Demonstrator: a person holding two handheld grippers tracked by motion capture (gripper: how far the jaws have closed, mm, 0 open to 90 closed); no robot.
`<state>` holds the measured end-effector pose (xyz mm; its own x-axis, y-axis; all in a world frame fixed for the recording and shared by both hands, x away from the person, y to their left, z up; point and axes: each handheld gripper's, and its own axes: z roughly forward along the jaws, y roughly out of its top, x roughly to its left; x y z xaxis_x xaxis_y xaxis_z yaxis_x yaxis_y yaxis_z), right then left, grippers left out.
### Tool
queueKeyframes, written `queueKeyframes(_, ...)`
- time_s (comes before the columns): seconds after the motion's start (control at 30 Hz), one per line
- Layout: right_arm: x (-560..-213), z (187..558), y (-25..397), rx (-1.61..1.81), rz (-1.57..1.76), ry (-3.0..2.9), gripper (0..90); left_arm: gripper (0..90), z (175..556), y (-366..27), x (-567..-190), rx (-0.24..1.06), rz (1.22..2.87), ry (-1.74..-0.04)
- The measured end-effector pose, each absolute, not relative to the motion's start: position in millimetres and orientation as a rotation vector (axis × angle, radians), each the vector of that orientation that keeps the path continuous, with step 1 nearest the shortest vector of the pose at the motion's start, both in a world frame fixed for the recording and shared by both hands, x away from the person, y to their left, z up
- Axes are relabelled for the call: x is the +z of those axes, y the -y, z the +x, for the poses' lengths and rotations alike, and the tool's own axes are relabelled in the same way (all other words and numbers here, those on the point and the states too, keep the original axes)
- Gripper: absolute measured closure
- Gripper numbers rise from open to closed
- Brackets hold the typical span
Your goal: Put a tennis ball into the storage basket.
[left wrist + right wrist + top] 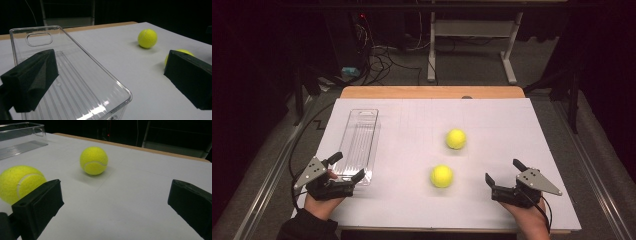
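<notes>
While both hands waited at the near edge, the left gripper (343, 168) sat with its jaws wide apart, straddling the near end of the clear plastic tray (359, 142), nothing clamped. Over on the right, the right gripper (503, 172) was just as wide, empty too, with the near tennis ball (442, 176) to its left and the far tennis ball (456, 139) beyond it, the two balls a little apart.

Likely step: pick a ball and drop it in the tray. To do that well, the right gripper should have squared its jaws on either side of the near ball, low on the white board (512, 130), and closed gently across the middle so it wouldn't squirt away. A steadied tray would help.

Room was generous: bare board lay between balls and tray, and the tray's left wall ran close to the board's left edge.
</notes>
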<state>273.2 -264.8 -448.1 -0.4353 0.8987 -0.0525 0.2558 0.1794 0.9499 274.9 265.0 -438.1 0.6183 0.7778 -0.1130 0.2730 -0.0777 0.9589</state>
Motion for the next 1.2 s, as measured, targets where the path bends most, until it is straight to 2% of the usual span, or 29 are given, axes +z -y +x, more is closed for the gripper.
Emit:
queueKeyframes(0.37, -448, 274, 264, 1.268, 1.095, -1.821, 0.0, 0.2, 273, -257, -435, 0.523, 1.667, -0.865)
queueKeyframes(0.83, -449, 274, 264, 1.267, 1.092, -1.829, 0.0, 0.1, 271, -243, -431, 0.436, 1.672, -0.822)
queueKeyframes(1.2, -449, 275, 264, 1.264, 1.094, -1.833, 0.0, 0.3, 268, -225, -428, 0.416, 1.700, -0.782)
